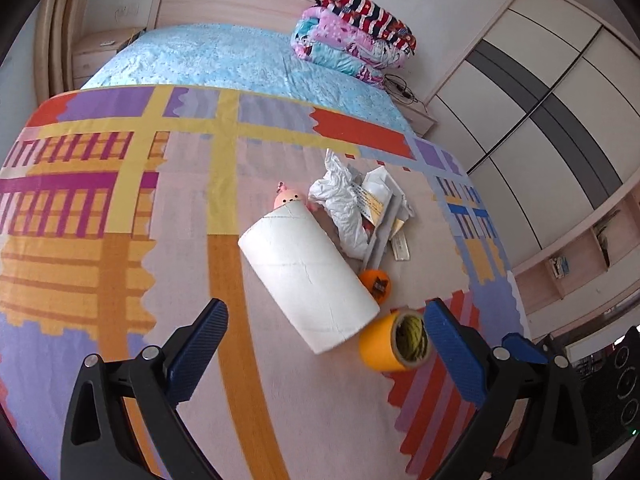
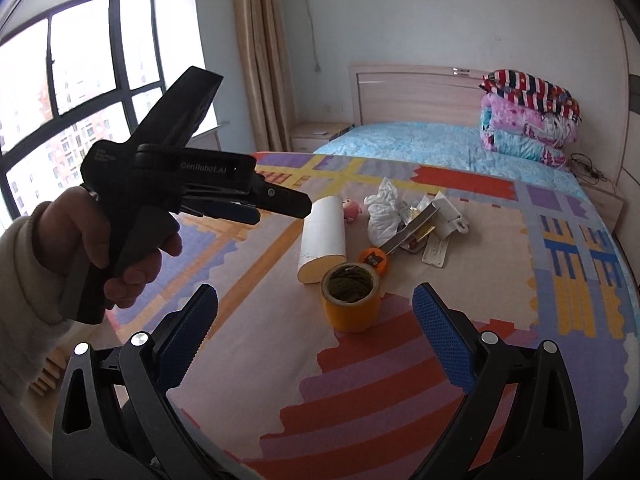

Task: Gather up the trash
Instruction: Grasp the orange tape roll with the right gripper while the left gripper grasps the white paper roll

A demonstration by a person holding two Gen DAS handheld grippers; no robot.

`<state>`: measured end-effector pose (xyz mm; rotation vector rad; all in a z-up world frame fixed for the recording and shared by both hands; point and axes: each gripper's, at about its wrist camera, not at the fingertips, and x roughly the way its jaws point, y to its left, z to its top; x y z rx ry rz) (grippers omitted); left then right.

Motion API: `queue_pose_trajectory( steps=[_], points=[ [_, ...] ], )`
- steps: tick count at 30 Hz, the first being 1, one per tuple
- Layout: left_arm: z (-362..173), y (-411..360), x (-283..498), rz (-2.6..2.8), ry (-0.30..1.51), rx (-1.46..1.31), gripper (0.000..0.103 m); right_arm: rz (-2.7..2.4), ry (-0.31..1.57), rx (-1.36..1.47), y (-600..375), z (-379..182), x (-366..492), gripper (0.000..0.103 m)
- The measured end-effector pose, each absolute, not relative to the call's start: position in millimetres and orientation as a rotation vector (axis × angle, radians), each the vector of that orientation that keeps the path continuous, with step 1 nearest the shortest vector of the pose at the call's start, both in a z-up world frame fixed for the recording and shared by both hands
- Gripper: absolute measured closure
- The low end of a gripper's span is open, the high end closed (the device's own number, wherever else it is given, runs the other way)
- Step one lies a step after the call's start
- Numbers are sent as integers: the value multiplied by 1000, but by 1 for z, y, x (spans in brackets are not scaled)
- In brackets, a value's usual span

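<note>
Orange tape roll point(image 2: 352, 300) upright — crumpled wrapper point(image 2: 382, 216) beyond.

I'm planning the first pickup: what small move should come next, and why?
Probably ease the right tool forward toward the crumpled white wrapper. Both tools are open and empty, the left tool included, and the trash lies beyond the yellow tape roll and paper roll.

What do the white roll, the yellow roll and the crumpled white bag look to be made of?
White roll: soft matte paper, likely kitchen towel; faint sheet seams show on its side. Yellow roll: glossy tape, probably plastic, wound on a brownish, seemingly cardboard core, with something olive stuffed inside. White bag: thin plastic film, judging by sharp creases and slight sheen. Neither open gripper touches them.
</note>
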<state>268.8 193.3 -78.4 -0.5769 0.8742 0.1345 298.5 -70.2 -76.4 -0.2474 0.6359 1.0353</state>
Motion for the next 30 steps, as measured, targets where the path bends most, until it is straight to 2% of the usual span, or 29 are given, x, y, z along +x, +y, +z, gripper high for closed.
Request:
queue_pose_trajectory(
  steps=[3,5,8,16,18,21,23,27,30],
  points=[
    [-86,197,279,124,888,-616,9,1032,646,-254,-63,-82,304,8],
    [-93,203,287,134,910,-653,14,1025,658,-263,-58,-87,309,17],
    [-101,207,293,141,933,-676,15,1012,670,-266,-54,-93,314,20],
    [-116,216,303,152,943,-734,28,997,703,-274,-45,-105,324,24],
    [-116,216,304,148,943,-737,36,996,714,-279,-41,-108,325,27],
    [-117,217,305,147,936,-743,38,998,728,-287,-37,-111,325,30],
    [-117,218,305,149,929,-753,39,987,738,-303,-35,-112,324,42],
    [-116,214,305,151,926,-735,40,957,758,-314,-33,-115,326,54],
    [-113,210,303,147,922,-717,45,959,752,-322,-34,-113,323,55]
  ],
)
